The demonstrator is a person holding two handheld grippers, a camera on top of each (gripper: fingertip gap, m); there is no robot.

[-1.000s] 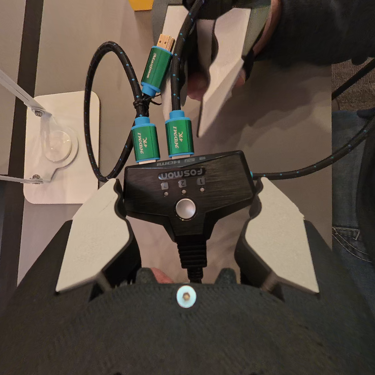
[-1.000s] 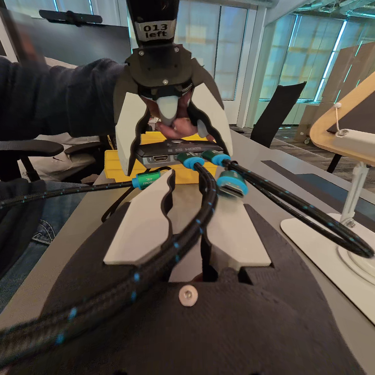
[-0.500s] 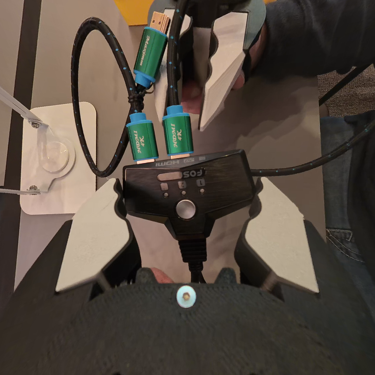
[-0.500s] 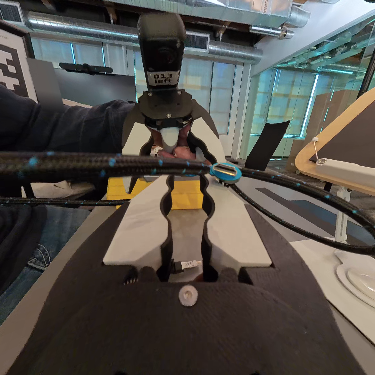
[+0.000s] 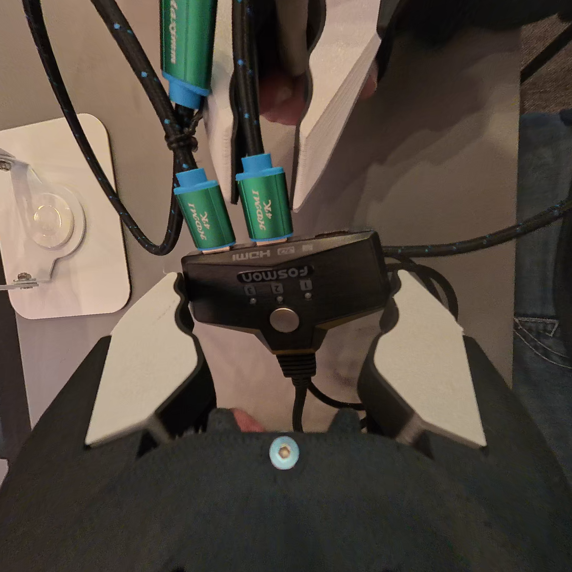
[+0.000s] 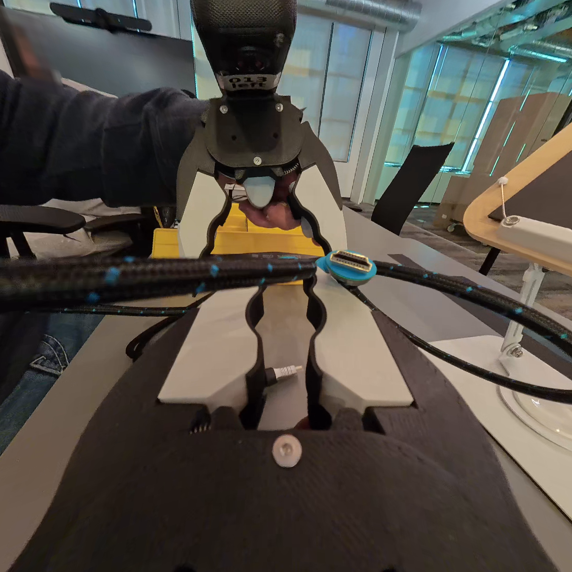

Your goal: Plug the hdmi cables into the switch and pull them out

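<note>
**Meanwhile, we brace the switch while the other gripper lines up on a cable**

Starting at our left gripper (image 5: pixel 286 297), low in the left wrist view, its two white fingers (image 5: pixel 145 356) sit spread wide and pinch the black switch (image 5: pixel 284 288) by its two ends at mid-frame. We hold it that way, we judge, so the ports face away from us and the body cannot slide when a plug is pulled or pushed. Two green plugs (image 5: pixel 267 210) sit seated side by side in the switch's far edge, left of centre; the port to their right looks vacant.

Above them, the right gripper (image 5: pixel 263 173) comes in from the top of the frame. Its fingers stand a little apart, straddling the braided cable (image 5: pixel 247 102) that leads into the right-hand seated plug, just short of that plug's blue collar. We cannot see them pressing the cable, so we call them unclosed.

Further out, a third green plug (image 5: pixel 187 49) hangs loose at upper left, tied against the neighbouring cables. In the right wrist view its metal mouth (image 6: pixel 349 261) faces us at centre right, just above the grey table (image 6: pixel 411 297). A white stand base (image 5: pixel 62 213) lies at left.
</note>
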